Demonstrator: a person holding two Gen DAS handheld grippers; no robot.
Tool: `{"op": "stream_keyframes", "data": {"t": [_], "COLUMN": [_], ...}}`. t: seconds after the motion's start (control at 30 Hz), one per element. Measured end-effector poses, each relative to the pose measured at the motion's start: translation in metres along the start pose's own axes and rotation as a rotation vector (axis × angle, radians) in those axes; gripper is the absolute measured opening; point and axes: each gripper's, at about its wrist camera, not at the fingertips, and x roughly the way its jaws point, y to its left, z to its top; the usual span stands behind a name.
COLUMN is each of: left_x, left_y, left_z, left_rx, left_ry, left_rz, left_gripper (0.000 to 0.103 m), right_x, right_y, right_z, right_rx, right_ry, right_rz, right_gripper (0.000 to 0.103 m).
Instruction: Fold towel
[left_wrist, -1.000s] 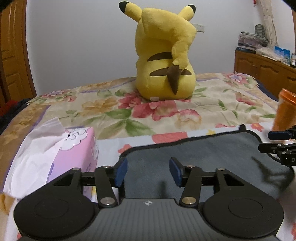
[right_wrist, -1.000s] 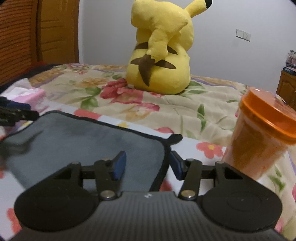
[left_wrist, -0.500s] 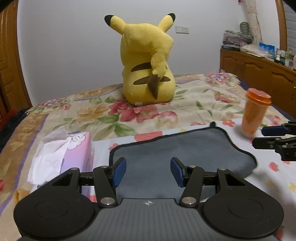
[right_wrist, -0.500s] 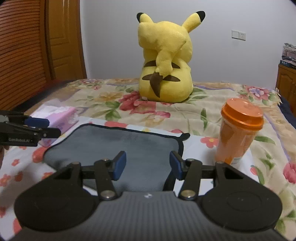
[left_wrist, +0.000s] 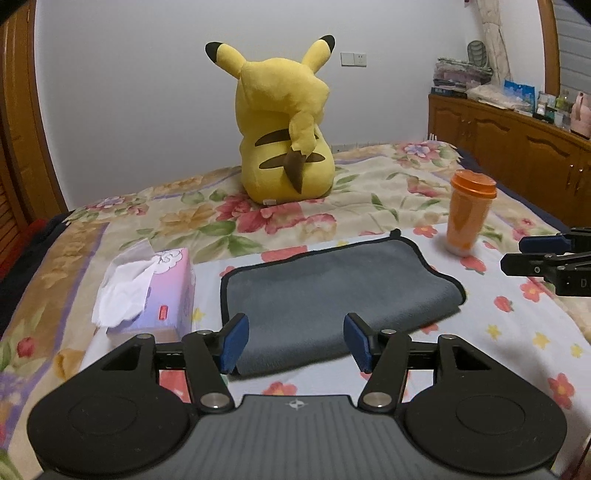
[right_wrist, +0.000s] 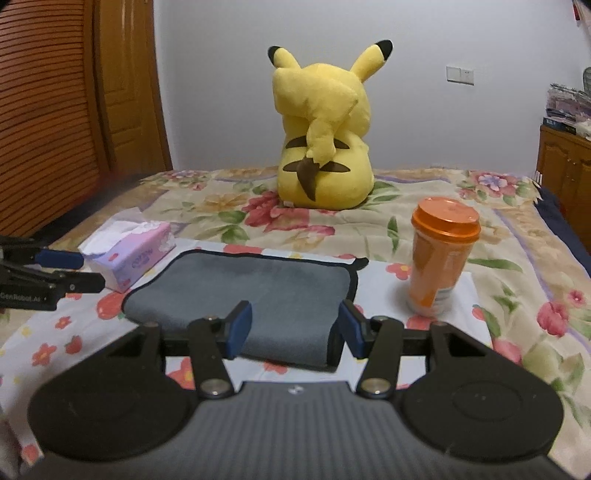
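Note:
A grey towel with black edging lies folded flat on the flowered bedspread; it also shows in the right wrist view. My left gripper is open and empty, held above the towel's near left edge. My right gripper is open and empty, above the towel's near right edge. Each gripper shows at the side of the other's view: the right one and the left one.
A yellow plush toy sits at the back of the bed. A pink tissue box lies left of the towel. An orange lidded cup stands right of it. Wooden cabinets line the right wall.
Both grippers have pulled back and up from the towel. The whole folded towel, the cup and the tissue box now show in both views. Both grippers stay open.

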Motion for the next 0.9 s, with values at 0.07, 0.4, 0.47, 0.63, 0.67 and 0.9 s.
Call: {"op": "stream_keyframes", "data": {"t": [0.07, 0.4, 0.47, 0.63, 0.67, 0.9], "left_x": [-0.007, -0.046, -0.054, -0.073, -0.077, -0.102], "left_y": [-0.004, -0.020, -0.023, -0.027, -0.029, -0.036], "left_z": [-0.001, -0.004, -0.004, -0.006, -0.006, -0.004], "left_rx": [0.004, 0.012, 0.013, -0.004, -0.001, -0.025], "left_ry": [0.000, -0.036, -0.048, -0.057, -0.059, -0.078], "left_rz": [0.001, 0.008, 0.017, 0.001, 0.003, 0.018], "left_gripper": [0.066, 0.087, 0.098, 0.103, 0.103, 0.103], "right_x": [-0.007, -0.040, -0.046, -0.062, -0.064, -0.085], "right_y": [0.003, 0.013, 0.014, 0.019, 0.019, 0.020], "right_z": [-0.001, -0.005, -0.007, -0.008, -0.008, -0.008], "right_rx": [-0.006, -0.017, -0.016, -0.018, -0.015, -0.009], "right_ry": [-0.004, -0.023, -0.025, -0.028, -0.031, -0.057], "right_rz": [-0.003, -0.006, -0.009, -0.023, -0.024, -0.032], "right_gripper": [0.053, 0.065, 0.067, 0.069, 0.072, 0.096]}}
